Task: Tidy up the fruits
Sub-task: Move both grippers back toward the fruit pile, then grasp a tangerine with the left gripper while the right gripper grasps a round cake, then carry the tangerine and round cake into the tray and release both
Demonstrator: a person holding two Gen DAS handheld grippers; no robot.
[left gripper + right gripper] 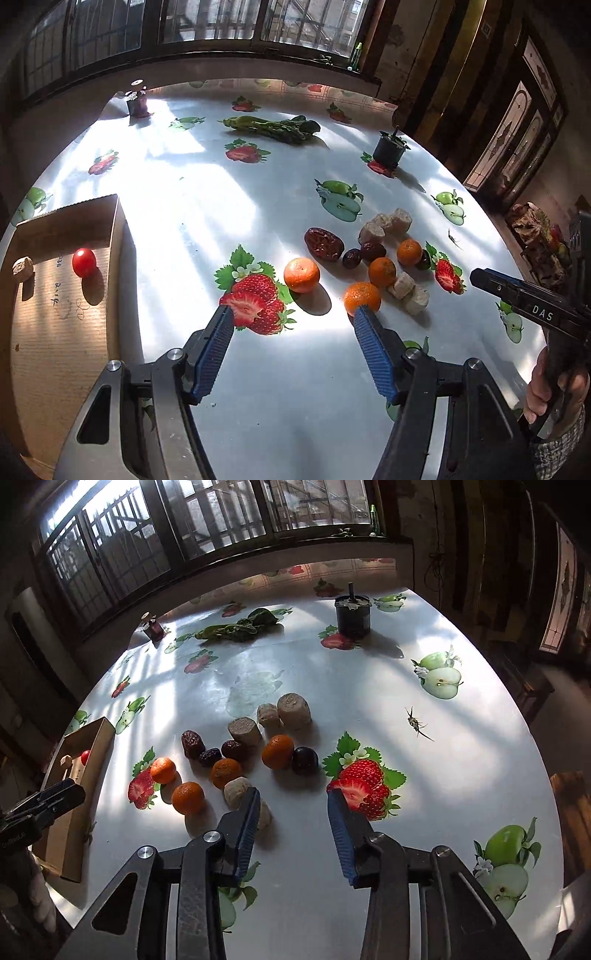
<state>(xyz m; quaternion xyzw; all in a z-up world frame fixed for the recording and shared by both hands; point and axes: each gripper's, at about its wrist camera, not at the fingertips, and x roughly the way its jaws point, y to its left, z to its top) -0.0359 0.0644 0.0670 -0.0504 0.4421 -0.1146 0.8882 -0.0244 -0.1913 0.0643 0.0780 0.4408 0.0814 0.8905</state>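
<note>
In the left wrist view, the left tool [293, 312] is held released above the worktop [295, 387], its blue fingers [216, 349] spread wide with nothing between them. A cardboard box [62, 325] is seen at the left, and a cherry tomato [84, 262] and a pale chunk [23, 266] are contained in it. Beyond the fingertips, several tangerines [301, 275] are scattered among dark dates [324, 244] and more pale chunks. One tangerine is partly covered by the right-side fingertip; contact cannot be told. The right tool [532, 299] is seen at the right edge, gripped by a hand [554, 391].

In the right wrist view, the right tool [293, 794] is likewise released and empty. The tangerines [277, 751], dates [192, 743] and a dark plum [305, 760] are grouped ahead of it, left of centre. A black pot [352, 616] and leafy greens [240, 628] are placed farther back. The box [79, 775] lies at the left.
</note>
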